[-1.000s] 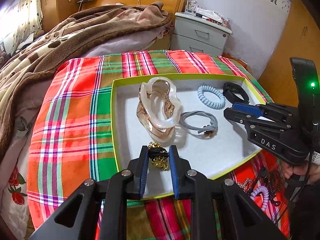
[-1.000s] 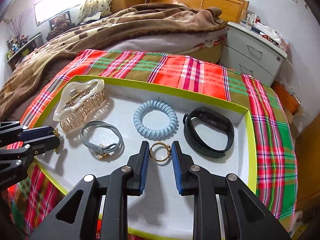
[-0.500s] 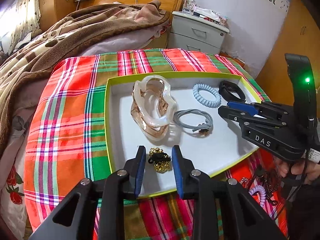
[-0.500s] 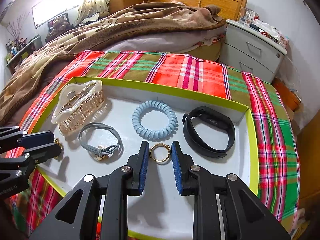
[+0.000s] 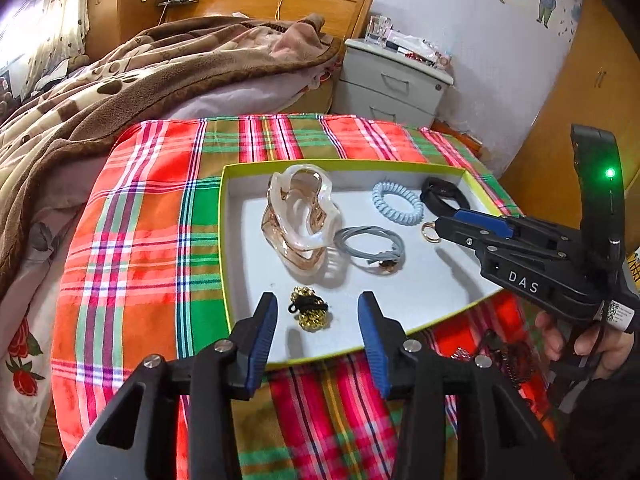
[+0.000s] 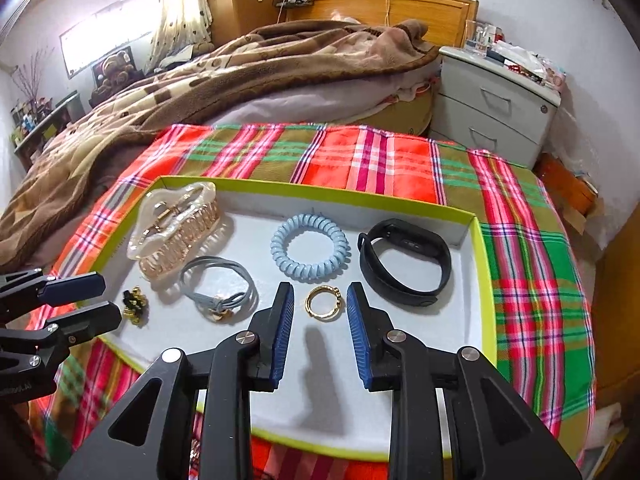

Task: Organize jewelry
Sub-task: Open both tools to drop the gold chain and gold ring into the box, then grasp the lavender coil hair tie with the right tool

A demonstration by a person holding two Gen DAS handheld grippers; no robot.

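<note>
A white tray with a lime-green rim (image 5: pixel 224 240) (image 6: pixel 486 280) lies on a plaid cloth. In it lie a clear hair claw (image 5: pixel 300 216) (image 6: pixel 176 228), a grey hair tie (image 5: pixel 370 246) (image 6: pixel 218 284), a light-blue coil tie (image 5: pixel 396 202) (image 6: pixel 310 246), a black wristband (image 5: pixel 442 196) (image 6: pixel 404 262), a gold ring (image 5: pixel 430 232) (image 6: pixel 324 302) and a black-and-gold earring cluster (image 5: pixel 310 312) (image 6: pixel 134 306). My left gripper (image 5: pixel 318 318) (image 6: pixel 82 300) is open, with the cluster lying free between its fingers. My right gripper (image 6: pixel 320 306) (image 5: pixel 446 222) is open, with the ring lying free between its fingers.
The plaid cloth (image 5: pixel 140 248) covers the table. More jewelry, a chain and a purple coil, lies on the cloth under the right gripper (image 5: pixel 500 354). A bed with a brown blanket (image 6: pixel 240 68) and a grey nightstand (image 6: pixel 496 108) stand behind.
Both grippers have opened and let go: the left released the earring cluster and the right released the gold ring, both now resting on the tray. Both grippers have drawn back a little.
</note>
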